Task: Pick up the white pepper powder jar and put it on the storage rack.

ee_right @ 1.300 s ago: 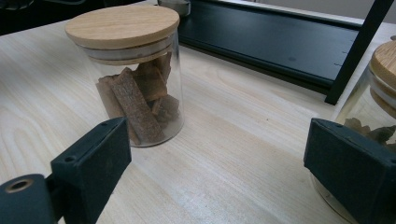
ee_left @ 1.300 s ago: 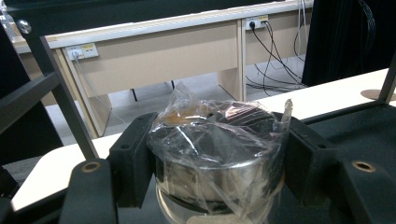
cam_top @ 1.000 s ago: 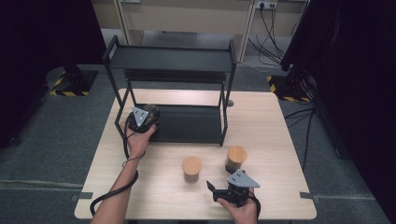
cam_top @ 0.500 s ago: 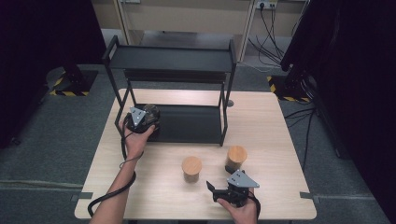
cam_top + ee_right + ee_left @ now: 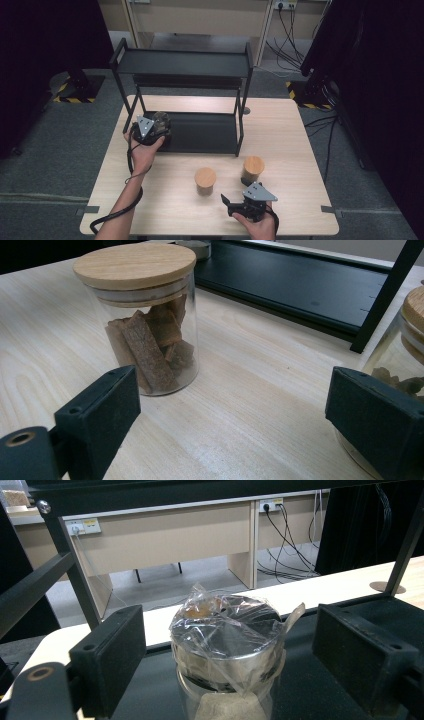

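Between left hand-held gripper [image 5: 220,665] jaws, wrapped jar [image 5: 226,650]

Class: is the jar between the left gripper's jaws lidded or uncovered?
Covered, not lidded: clear plastic film wraps the jar top; no wooden lid.

Left claw [image 5: 159,125] forward at arm's reach, jaws apart; right claw [image 5: 227,204] near the body, jaws wide.

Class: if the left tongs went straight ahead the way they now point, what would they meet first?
Most likely the plastic-wrapped glass jar on the black metal rack's lower shelf. It sits centred between the open jaws of the left tongs, apparently untouched, though exact depth is unclear.
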